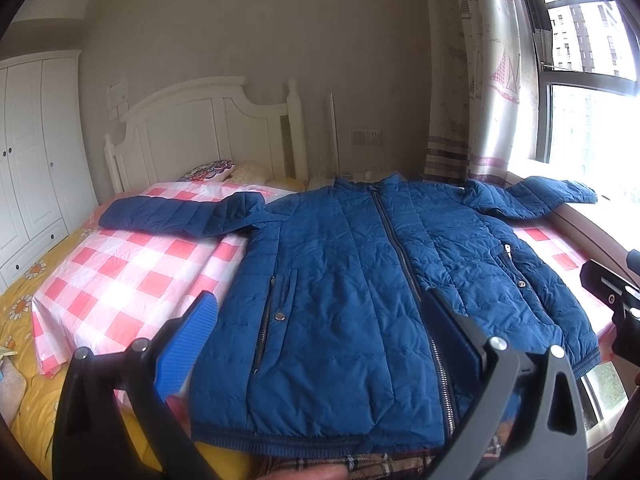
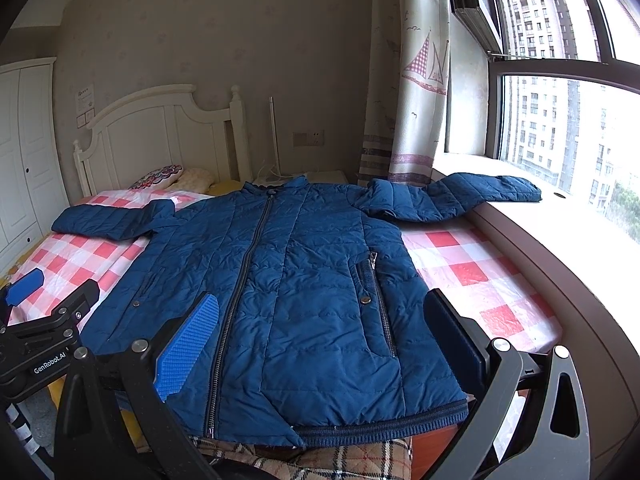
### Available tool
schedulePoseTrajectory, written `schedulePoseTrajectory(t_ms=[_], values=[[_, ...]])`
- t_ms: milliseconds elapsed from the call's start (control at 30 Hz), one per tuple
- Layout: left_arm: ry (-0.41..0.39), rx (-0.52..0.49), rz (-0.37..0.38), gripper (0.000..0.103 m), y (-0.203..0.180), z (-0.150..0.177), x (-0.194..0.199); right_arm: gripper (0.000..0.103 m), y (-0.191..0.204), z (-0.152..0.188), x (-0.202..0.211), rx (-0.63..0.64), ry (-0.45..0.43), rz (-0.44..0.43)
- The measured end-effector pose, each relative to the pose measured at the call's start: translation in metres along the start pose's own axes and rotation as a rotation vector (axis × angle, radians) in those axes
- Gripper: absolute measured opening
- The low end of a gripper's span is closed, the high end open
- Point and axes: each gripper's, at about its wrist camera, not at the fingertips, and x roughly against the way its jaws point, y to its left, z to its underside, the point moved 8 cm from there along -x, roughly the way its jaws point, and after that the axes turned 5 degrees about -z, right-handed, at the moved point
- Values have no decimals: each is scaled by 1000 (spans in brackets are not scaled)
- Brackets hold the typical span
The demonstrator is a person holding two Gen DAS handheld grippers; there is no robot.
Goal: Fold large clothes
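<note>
A blue quilted zip jacket (image 1: 360, 280) lies flat, front up and zipped, on a red-and-white checked sheet (image 1: 128, 272) on the bed, both sleeves spread out sideways. Its right sleeve (image 2: 460, 194) reaches onto the windowsill. My left gripper (image 1: 320, 312) is open and empty, hovering above the jacket's lower left part near the hem. My right gripper (image 2: 324, 320) is open and empty above the jacket's (image 2: 304, 288) lower right part. The left gripper also shows at the left edge of the right wrist view (image 2: 44, 308).
A white headboard (image 1: 200, 128) and pillows (image 1: 208, 170) stand at the far end. A white wardrobe (image 1: 32, 160) is on the left. The windowsill (image 2: 560, 248) and curtain (image 2: 416, 80) run along the right. A plaid cloth (image 2: 320, 460) lies by the near hem.
</note>
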Motion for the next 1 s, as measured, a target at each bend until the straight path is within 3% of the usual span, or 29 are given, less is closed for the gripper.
schedulePoseTrajectory(t_ms=[667, 1000], values=[[6, 14, -8, 101, 4, 2, -1, 98, 0, 2, 0, -2, 4, -7], [-27, 10, 56, 101, -4, -3, 7, 98, 1, 2, 1, -1, 2, -10]])
